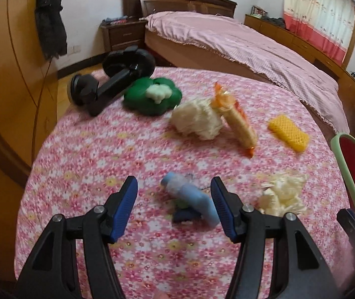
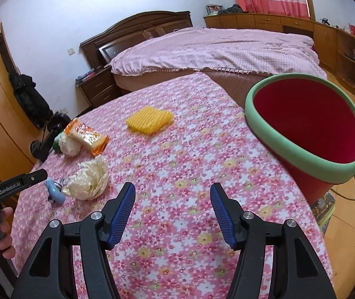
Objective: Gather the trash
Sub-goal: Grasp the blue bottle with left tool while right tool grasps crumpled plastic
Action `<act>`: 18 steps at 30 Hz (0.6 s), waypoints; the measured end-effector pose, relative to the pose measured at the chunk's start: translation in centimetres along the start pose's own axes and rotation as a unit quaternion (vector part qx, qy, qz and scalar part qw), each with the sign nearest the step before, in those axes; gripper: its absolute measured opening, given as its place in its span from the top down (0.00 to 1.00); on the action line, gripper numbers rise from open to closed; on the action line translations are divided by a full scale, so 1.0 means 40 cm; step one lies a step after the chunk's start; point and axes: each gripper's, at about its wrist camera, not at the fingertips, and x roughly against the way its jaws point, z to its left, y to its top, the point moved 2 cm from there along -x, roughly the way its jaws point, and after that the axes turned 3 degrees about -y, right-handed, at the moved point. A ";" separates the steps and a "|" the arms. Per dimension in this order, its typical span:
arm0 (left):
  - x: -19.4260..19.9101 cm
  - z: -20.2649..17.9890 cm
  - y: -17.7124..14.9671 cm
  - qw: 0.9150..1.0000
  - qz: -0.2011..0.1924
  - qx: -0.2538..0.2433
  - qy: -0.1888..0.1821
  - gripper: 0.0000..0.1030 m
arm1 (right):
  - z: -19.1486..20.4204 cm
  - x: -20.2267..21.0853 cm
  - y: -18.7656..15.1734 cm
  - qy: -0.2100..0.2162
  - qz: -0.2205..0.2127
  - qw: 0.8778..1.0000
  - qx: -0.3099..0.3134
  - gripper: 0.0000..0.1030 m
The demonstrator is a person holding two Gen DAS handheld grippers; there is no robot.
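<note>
The left gripper (image 1: 175,199) is hovering, released, over a blue tube (image 1: 190,199) lying on the desk (image 1: 102,149); light, stiff and likely slippery, it wants gripping across its middle. The right gripper (image 2: 172,204) is gaping empty near the bucket (image 2: 272,129).

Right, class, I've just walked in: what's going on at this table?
A person holds a gripper in each hand over a flowered tablecloth strewn with trash. The left gripper, jaws open, hovers around a blue tube without gripping it. The right gripper is open and empty. The red bin looks empty.
</note>
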 end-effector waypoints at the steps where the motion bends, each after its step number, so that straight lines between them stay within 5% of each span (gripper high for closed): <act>1: -0.004 0.004 -0.004 1.000 0.003 0.004 -0.003 0.43 | 0.000 -0.004 -0.002 -0.001 0.002 1.000 0.000 0.38; 12: -0.029 -0.013 -0.021 0.998 0.013 0.016 -0.052 0.69 | -0.004 -0.055 -0.026 -0.008 0.037 0.999 -0.002 0.38; 18: -0.011 -0.021 -0.021 0.998 -0.002 0.012 -0.069 0.75 | -0.004 -0.060 -0.030 -0.010 0.038 0.999 0.000 0.37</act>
